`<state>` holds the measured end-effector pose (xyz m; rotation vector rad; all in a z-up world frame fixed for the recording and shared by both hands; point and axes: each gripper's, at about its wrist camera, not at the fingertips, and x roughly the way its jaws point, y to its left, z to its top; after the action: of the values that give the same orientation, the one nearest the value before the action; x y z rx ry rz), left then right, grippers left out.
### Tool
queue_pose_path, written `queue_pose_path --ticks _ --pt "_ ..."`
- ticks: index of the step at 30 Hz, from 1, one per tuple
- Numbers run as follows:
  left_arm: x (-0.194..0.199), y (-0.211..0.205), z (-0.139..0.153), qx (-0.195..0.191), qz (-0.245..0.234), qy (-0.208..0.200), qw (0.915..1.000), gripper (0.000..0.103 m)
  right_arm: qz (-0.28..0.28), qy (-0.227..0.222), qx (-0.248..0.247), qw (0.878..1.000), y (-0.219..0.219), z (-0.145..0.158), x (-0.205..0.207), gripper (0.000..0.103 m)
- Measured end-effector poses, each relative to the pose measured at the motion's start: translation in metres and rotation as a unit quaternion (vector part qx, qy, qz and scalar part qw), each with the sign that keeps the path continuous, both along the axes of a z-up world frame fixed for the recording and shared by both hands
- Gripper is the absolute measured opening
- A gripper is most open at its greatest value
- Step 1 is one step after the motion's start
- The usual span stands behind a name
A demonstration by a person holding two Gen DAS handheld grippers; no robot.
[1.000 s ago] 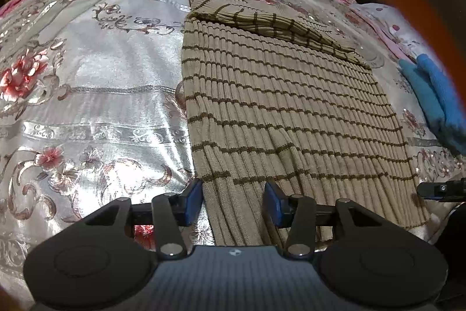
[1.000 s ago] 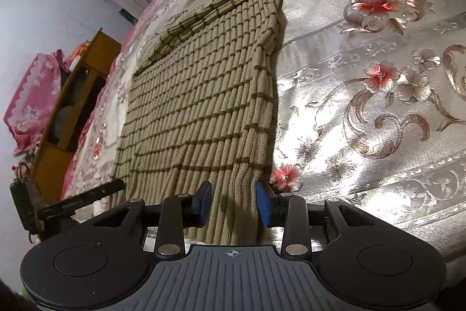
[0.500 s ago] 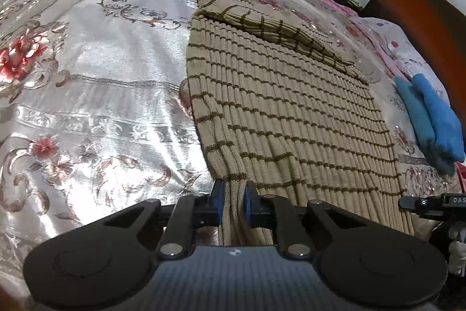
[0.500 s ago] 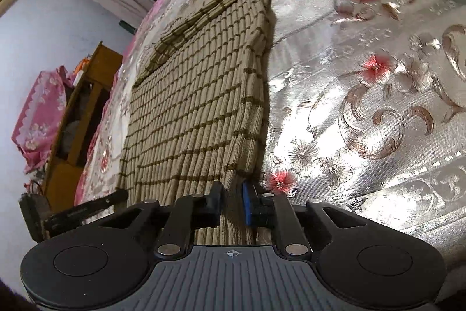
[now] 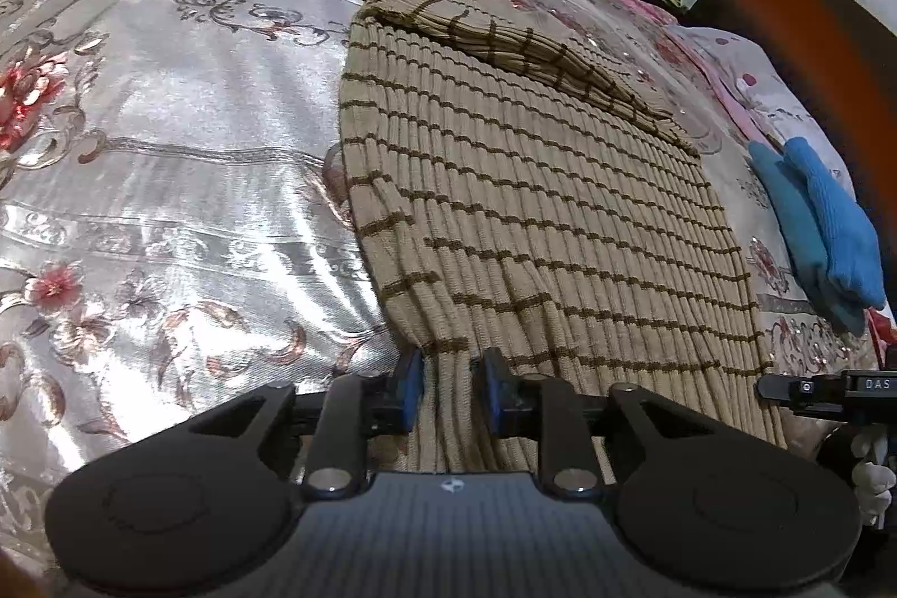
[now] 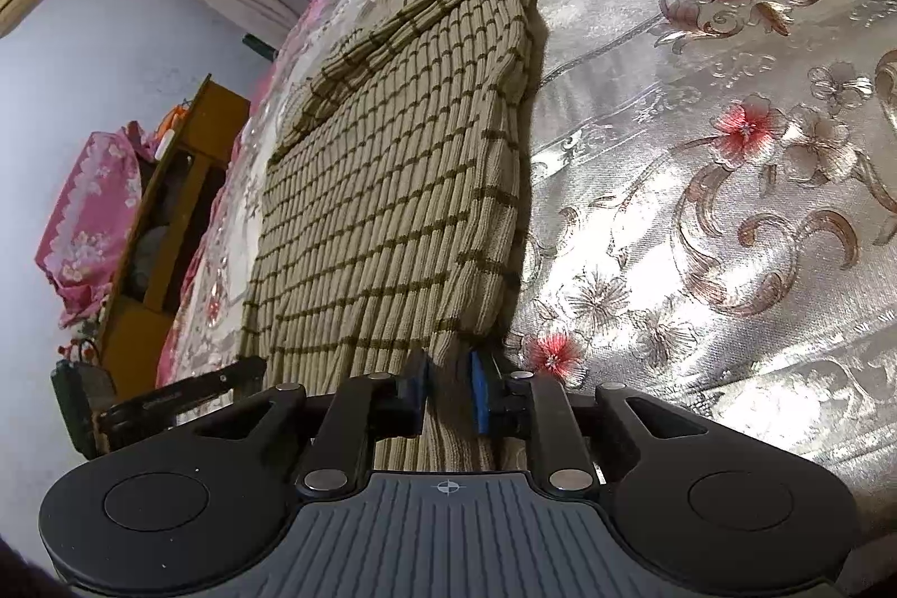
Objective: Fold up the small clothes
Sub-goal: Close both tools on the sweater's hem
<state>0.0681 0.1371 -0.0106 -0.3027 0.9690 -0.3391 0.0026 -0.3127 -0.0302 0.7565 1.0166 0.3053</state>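
Left wrist view: the left gripper point(image 5: 451, 388) is opening, the striped sweater point(image 5: 532, 217) hem bunched between its blue pads, which were clamped tighter half a second ago. Bare bedspread point(image 5: 168, 183) lies left; a blue cloth point(image 5: 818, 228) sits near the right edge.

Right wrist view: the right gripper point(image 6: 448, 388) pinches the sweater's other hem corner, jaws easing apart; open bedspread spreads right.

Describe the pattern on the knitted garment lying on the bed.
Ribbed beige garment with thin dark brown stripes; clearest in the left wrist view.
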Motion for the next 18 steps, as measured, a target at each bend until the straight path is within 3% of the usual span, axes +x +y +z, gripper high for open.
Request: queue_pose_path --ticks 4,7,11,18 --pt "0.002 0.000 0.000 -0.005 0.002 0.000 1.0000 0.030 -0.004 0.002 0.012 1.000 0.002 -0.003 0.004 0.018" --pt "0.002 0.000 0.001 -0.001 0.005 -0.004 1.0000 0.020 -0.001 -0.002 0.008 1.000 0.004 -0.002 0.004 0.017" --pt "0.003 0.000 0.002 -0.013 0.001 -0.007 0.9999 0.016 -0.009 -0.002 0.012 1.000 0.001 -0.002 0.001 0.013" --pt "0.003 0.008 0.003 -0.044 0.006 -0.005 0.9990 0.015 -0.057 -0.011 0.044 0.997 -0.021 0.003 -0.009 0.007"
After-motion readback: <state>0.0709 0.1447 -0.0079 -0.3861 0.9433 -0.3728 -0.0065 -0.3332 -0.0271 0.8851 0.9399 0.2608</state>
